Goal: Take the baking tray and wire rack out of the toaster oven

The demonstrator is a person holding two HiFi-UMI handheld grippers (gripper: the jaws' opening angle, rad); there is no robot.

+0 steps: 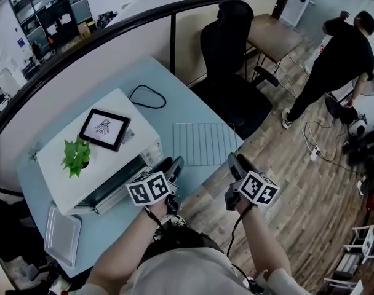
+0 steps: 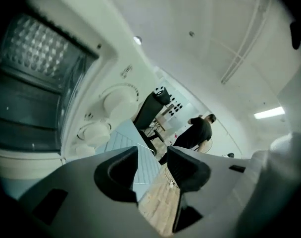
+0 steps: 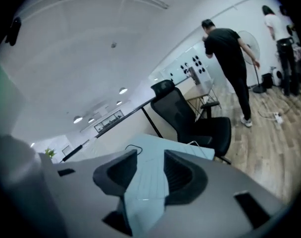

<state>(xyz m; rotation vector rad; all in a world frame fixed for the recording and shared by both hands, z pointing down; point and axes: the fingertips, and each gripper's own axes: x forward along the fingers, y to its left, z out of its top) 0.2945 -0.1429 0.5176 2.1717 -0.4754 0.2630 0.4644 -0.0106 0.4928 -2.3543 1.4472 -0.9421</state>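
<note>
Wire rack (image 1: 202,143) lies flat on table (image 1: 193,106) right of toaster oven (image 1: 98,158), baking tray (image 1: 62,234) near-left. Left gripper (image 1: 175,166) and right gripper (image 1: 232,162): narrow gap, empty. Both look light, stiff; tray likely slippery, pinch rims.

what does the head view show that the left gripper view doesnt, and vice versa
Only the head view: the baking tray on the table beside the toaster oven, the picture frame and small plant on the oven's top, and the right tool. Only the left gripper view: the oven's control knobs, a ceiling light, and a straight look at the left tool, jaws apart with nothing between them. Both: the wire rack lying on the table, the black chair and the person in black.
</note>
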